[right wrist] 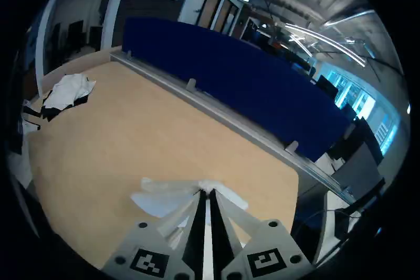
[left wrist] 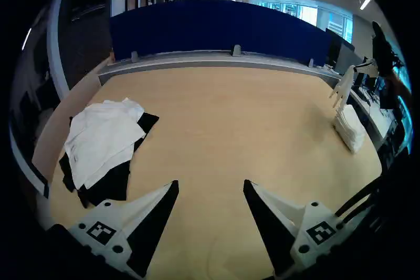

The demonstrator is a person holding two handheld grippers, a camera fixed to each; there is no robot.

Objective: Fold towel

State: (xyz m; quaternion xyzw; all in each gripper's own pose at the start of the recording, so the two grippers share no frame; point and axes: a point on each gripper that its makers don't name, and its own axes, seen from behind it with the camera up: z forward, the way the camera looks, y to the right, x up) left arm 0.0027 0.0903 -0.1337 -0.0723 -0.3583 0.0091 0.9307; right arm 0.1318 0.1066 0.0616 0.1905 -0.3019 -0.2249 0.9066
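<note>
Right tool (right wrist: 208, 192) pinches a white towel (right wrist: 157, 201), bottom centre; prob. folded already. Left tool (left wrist: 210, 183) spread, empty. Heap of cloths (left wrist: 102, 143) mid-left on counter (left wrist: 236, 122): not yet done.

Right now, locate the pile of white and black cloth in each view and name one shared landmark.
Left gripper view: the pile at left on the table.
Right gripper view: the pile upper left, far off.
Shared landmark: the blue partition along the table's back edge.

White towel (right wrist: 160, 199), blue partition (right wrist: 252, 85)
</note>
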